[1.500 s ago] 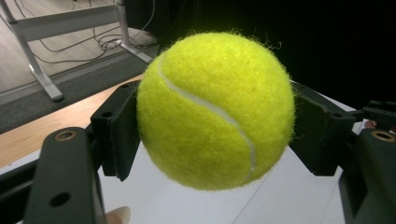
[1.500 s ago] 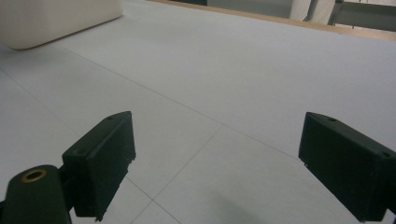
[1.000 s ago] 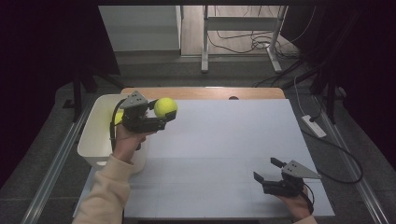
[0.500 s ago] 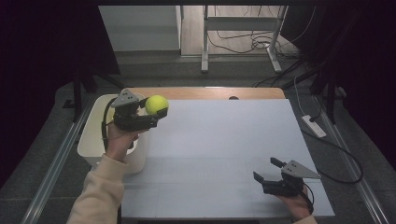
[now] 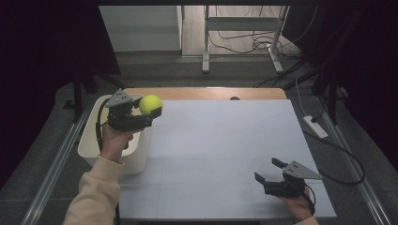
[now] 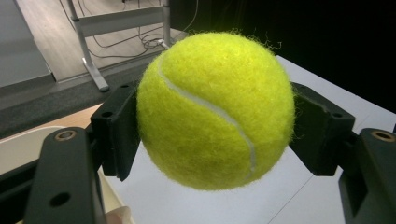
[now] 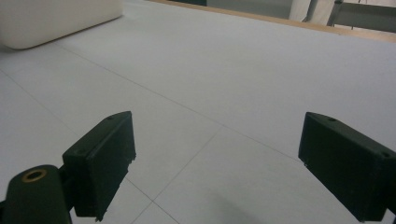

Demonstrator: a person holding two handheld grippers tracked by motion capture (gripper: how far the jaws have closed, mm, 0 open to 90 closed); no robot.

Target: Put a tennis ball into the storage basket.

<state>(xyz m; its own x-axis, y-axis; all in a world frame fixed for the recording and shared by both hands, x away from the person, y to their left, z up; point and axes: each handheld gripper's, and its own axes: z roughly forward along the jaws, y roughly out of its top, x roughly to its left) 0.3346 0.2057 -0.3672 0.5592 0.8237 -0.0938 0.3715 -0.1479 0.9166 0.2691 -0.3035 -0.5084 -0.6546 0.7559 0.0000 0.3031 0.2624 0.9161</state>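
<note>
High view first: my left tool (image 5: 151, 115) grips a yellow-green tennis ball (image 5: 150, 104), held in the air over the near-right rim of the white bin (image 5: 91, 145), right where that bin meets the left edge of the tabletop (image 5: 225, 140). My left hand (image 5: 114, 138) wraps the tool's body from below, and a cream sleeve (image 5: 91, 197) runs down to the bottom of the frame. The grey three-cornered plate sits on top of the tool, above the bin.

From the left gripper view, the tennis ball (image 6: 215, 109) sits squarely between my two black jaws, one pad pressing each side, its white seam curving across the front. Below it I see the pale tabletop (image 6: 299, 196) and a slice of the bin's rim (image 6: 23, 149).

My right tool (image 5: 270, 176) rests low at the near-right corner of the tabletop, jaws spread apart with nothing between them. In the right gripper view the two pads (image 7: 100, 163) stand wide over bare white surface, and the bin (image 7: 51, 18) lies far off at the upper left.
</note>
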